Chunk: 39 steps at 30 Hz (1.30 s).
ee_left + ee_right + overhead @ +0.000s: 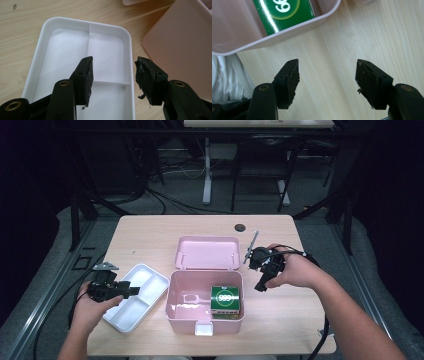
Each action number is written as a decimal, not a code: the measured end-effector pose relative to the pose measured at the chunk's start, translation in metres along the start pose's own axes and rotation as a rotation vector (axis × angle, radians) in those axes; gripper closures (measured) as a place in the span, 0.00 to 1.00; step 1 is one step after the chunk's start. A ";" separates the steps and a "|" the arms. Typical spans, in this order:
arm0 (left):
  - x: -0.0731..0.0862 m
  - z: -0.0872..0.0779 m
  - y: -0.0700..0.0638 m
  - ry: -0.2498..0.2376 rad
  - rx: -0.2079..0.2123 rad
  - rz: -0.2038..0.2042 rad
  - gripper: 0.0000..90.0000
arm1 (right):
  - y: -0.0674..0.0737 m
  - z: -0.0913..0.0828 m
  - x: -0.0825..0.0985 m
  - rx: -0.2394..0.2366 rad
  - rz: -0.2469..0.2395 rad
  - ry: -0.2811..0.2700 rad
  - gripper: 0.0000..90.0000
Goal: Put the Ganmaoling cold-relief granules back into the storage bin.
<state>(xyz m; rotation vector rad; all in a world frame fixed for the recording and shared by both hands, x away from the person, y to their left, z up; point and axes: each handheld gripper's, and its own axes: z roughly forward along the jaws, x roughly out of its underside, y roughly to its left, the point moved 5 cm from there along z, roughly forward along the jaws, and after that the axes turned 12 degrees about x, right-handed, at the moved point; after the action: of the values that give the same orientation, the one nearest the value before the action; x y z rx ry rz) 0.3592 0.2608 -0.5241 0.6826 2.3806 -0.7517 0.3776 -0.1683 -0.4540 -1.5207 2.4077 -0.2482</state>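
A pink box [172, 295] stands open in the middle of the table, its lid [207, 253] laid back behind it. A green carton [225, 301] with a white logo lies in the box's right half, and shows again as the green carton [284, 12] past the box's corner [322, 17]. My left gripper [134, 290] hovers open over a white divided tray [150, 274]; in the left gripper view the left gripper [113, 60] has nothing between its jaws above the tray [50, 27]. My right gripper [261, 286] is open over bare wood to the right of the box, and nothing is between the jaws of the right gripper [327, 62].
A dark round grommet [240, 227] sits near the table's far edge. The pink box wall [180, 45] is close on the right of the tray. Cables trail off both grippers. Chairs and table legs stand on the floor beyond.
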 end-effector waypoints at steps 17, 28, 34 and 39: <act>0.004 -0.001 0.006 0.011 -0.010 -0.022 0.58 | -0.006 0.015 0.018 0.079 0.300 -0.154 0.39; 0.005 -0.008 0.007 0.001 -0.018 -0.028 0.62 | 0.005 0.018 0.040 0.098 0.494 -0.276 0.38; 0.004 -0.008 0.003 0.013 -0.022 -0.026 0.63 | 0.007 0.023 0.046 0.127 0.524 -0.292 0.38; 0.004 -0.008 0.000 0.047 -0.043 -0.018 0.63 | 0.007 0.034 0.055 0.136 0.586 -0.289 0.38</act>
<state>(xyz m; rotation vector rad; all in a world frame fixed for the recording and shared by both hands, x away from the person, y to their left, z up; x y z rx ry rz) 0.3539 0.2668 -0.5209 0.6686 2.4411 -0.6968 0.3602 -0.2148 -0.4963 -0.6878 2.4116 -0.0572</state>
